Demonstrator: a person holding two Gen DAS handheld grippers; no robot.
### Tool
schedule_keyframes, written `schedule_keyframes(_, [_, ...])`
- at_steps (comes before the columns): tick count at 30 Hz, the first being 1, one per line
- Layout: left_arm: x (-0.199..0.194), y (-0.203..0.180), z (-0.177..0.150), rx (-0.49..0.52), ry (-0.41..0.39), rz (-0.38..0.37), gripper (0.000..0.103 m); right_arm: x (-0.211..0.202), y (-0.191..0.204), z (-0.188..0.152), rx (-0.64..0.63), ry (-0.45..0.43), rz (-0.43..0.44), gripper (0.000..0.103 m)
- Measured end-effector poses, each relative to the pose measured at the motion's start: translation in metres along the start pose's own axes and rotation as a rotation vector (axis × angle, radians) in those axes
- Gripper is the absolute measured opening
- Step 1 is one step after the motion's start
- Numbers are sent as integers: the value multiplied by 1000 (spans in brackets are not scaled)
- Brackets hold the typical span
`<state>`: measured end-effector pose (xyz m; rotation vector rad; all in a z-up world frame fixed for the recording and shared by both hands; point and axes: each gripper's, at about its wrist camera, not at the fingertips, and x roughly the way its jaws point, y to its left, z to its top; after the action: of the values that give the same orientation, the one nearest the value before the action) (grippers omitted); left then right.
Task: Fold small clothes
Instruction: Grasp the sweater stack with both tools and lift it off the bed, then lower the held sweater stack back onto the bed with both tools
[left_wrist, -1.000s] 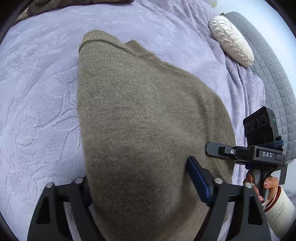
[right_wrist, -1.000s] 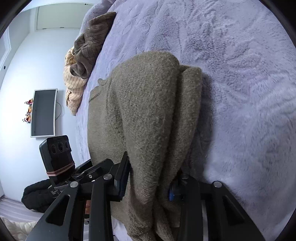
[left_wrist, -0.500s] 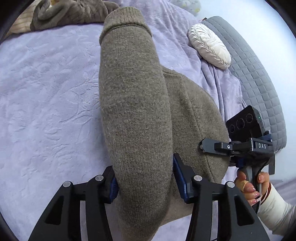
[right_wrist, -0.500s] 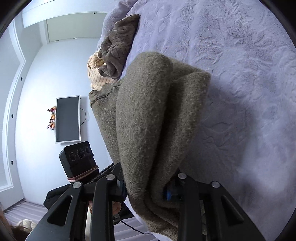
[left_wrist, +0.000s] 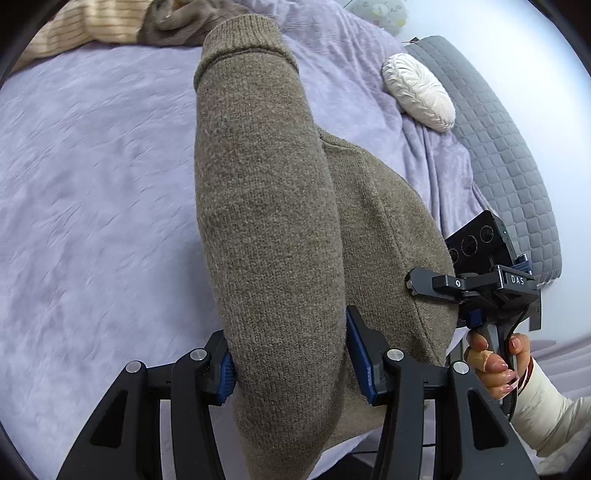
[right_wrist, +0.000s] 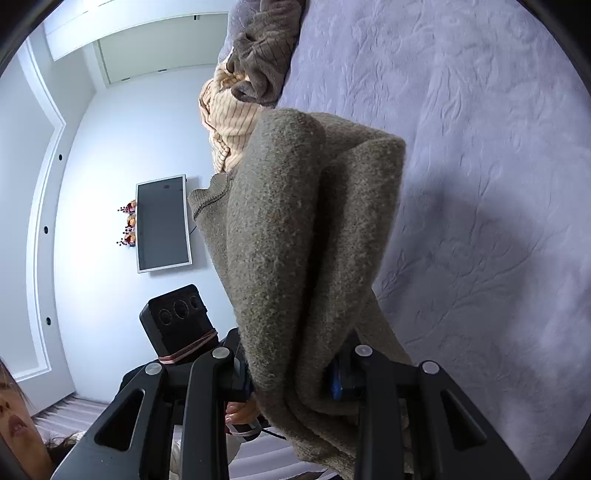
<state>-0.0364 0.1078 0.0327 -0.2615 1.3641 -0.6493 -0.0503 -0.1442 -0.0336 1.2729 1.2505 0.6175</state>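
Note:
An olive-brown knit sweater (left_wrist: 266, 229) hangs lifted above the lilac bedspread (left_wrist: 85, 192). My left gripper (left_wrist: 291, 354) is shut on a thick bunched fold of it, blue pads pressing both sides. The ribbed hem end points away toward the far clothes. My right gripper (right_wrist: 291, 373) is shut on another bunched edge of the same sweater (right_wrist: 295, 229), which drapes forward over the bed. In the left wrist view the right gripper (left_wrist: 476, 284) sits at the sweater's right edge, held by a hand. The left gripper's camera block (right_wrist: 177, 321) shows in the right wrist view.
A pile with a beige striped garment (left_wrist: 96, 22) and a brown knit (left_wrist: 184, 18) lies at the far edge of the bed. A white ribbed cushion (left_wrist: 417, 92) rests by the grey quilted headboard (left_wrist: 509, 155). A wall screen (right_wrist: 162, 225) hangs beyond the bed.
The left jaws closed on the sweater's fold. Both grippers rose, lifting the sweater off the bedspread, and the far clothes pile and the room wall came into view.

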Motion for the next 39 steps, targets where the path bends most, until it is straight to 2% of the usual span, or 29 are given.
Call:
schedule_keyframes(4, [-9,28,-28,-19,18,48,52,36,-6,-22,28,31,7,32])
schedule_keyframes(7, [-1,51,-45,-12,27,160,52,58,-17,-30,26,47,-22,32])
schedule_keyframes(10, [3,72,-57,-40,32,273,52,72,-32,-27,18,44,-142,32])
schedule_keyframes(11, [0,77,-61,-54,24,288,52,73,-35,-24,0,29,-220,33])
schedule_keyframes(13, [-13,89,-67,-100,-9,285,65,65,-35,-19,-37,0,-341,37])
schedule_keyframes(15, [-29,99,-72,-141,-61,325,72,50,-29,-17,-84,-36,-449,56])
schedule_keyframes(16, [-34,101,-73,-152,-78,336,72,41,-26,-15,-101,-57,-474,57])
schedule_keyframes(18, [-40,103,-73,-175,-104,355,72,27,-18,-17,-124,-84,-482,57])
schedule_keyframes(20, [-44,110,-72,-172,-118,361,72,19,-14,-21,-133,-79,-422,57])
schedule_keyframes(22, [-35,102,-63,-145,-113,372,72,27,-13,-21,-129,-53,-396,56])
schedule_keyframes(23, [-30,97,-61,-129,-110,376,72,34,-17,-21,-116,-31,-388,50])
schedule_keyframes(24, [-23,87,-56,-114,-109,377,72,43,-22,-19,-99,-12,-375,24])
schedule_keyframes(25, [-20,80,-56,-93,-110,376,72,53,-26,-17,-85,11,-382,9])
schedule_keyframes(27, [-12,69,-59,-47,-108,386,72,61,-19,-26,-163,44,-459,9])
schedule_keyframes(29, [2,60,-65,-22,-82,397,72,64,-2,-35,-305,62,-593,8])
schedule_keyframes(31, [19,59,-73,-6,-53,399,72,69,-2,-36,-369,85,-697,8])
schedule_keyframes(32, [28,59,-78,-4,-47,399,75,72,-9,-35,-377,103,-746,8])
schedule_keyframes(33, [33,60,-81,-9,-44,409,83,76,-21,-33,-368,122,-780,8])
schedule_keyframes(36, [39,59,-87,-21,-50,411,85,78,-45,-32,-332,130,-773,8])
schedule_keyframes(39, [37,59,-90,-26,-57,414,85,73,-47,-37,-329,107,-757,8])
